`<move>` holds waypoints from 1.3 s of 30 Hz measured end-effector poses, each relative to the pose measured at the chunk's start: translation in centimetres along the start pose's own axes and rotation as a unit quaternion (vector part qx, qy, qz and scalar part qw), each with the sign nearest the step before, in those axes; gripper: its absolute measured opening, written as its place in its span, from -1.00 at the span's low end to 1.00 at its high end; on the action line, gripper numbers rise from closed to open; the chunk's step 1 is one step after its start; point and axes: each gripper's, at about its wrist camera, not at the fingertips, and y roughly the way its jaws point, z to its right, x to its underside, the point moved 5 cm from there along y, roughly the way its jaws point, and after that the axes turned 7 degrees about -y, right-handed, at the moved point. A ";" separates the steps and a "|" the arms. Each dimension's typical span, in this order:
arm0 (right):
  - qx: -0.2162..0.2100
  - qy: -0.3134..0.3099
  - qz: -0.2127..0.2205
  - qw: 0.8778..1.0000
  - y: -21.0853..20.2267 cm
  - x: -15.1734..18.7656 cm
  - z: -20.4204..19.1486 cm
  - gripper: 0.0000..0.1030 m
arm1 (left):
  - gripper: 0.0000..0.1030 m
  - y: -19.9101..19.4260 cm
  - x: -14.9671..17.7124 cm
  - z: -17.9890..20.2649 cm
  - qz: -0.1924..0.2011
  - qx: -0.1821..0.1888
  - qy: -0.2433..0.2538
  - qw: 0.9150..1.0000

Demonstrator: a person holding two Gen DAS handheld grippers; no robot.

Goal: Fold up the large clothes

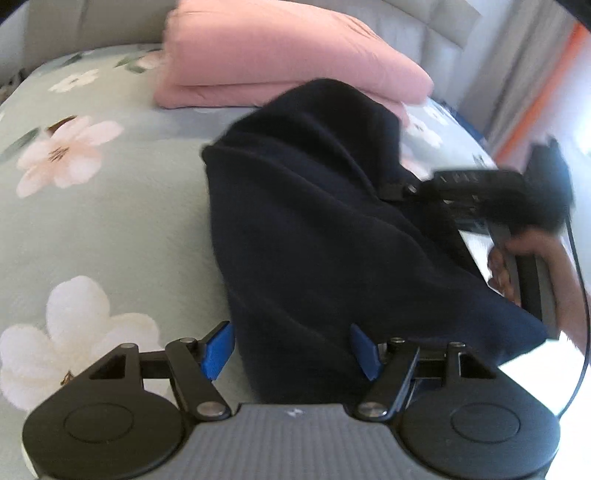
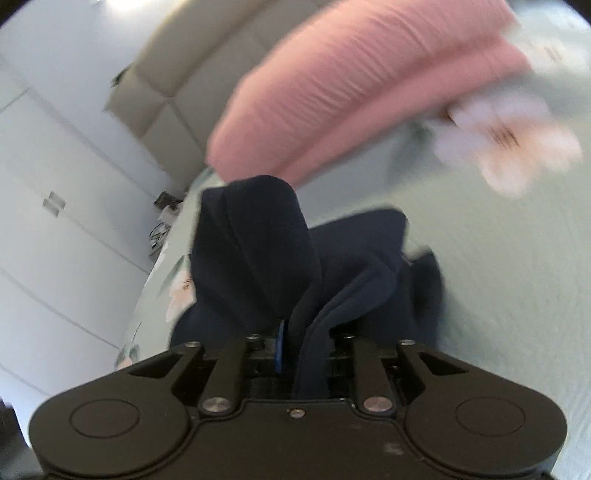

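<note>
Looking along our left hand-held gripper, we see its blue fingers spread wide, gripping nothing, with the dark navy garment bunched on the floral bedspread and reaching in between them. Our right hand-held gripper is closed tight on a fold of that garment; the cloth rises from the jaws and drapes forward in thick ridges. From the left wrist view, the right hand-held gripper enters from the right side, pinching the garment's upper edge and lifting it off the bed. A folded pink quilt lies behind the garment, near the padded headboard. White cupboard doors show beside the bed in the right wrist view.
</note>
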 end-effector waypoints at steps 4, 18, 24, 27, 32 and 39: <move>0.026 0.031 0.006 0.999 -2.1 -1.0 1.5 -0.31 | 0.46 0.7 1.1 2.2 0.001 -0.009 0.058 0.998; 0.063 -0.052 -0.001 0.997 3.0 -6.1 -2.9 0.69 | 0.60 2.0 3.3 3.8 -0.005 -0.031 0.106 0.994; 0.040 -0.069 0.002 0.997 5.4 -5.3 -4.7 -0.39 | 0.60 2.4 2.8 2.9 -0.009 -0.022 0.097 0.995; 0.083 -0.091 0.067 0.990 2.7 -5.8 -6.3 -0.81 | 0.61 2.6 2.7 2.3 -0.012 -0.008 0.081 0.997; 0.119 -0.086 0.068 0.987 0.9 -7.5 -4.0 -0.83 | 0.62 3.4 3.1 4.1 -0.001 -0.029 0.136 0.990; 0.159 0.015 0.011 0.987 4.2 -2.3 5.6 -0.84 | 0.63 4.0 3.7 5.6 0.001 -0.042 0.183 0.982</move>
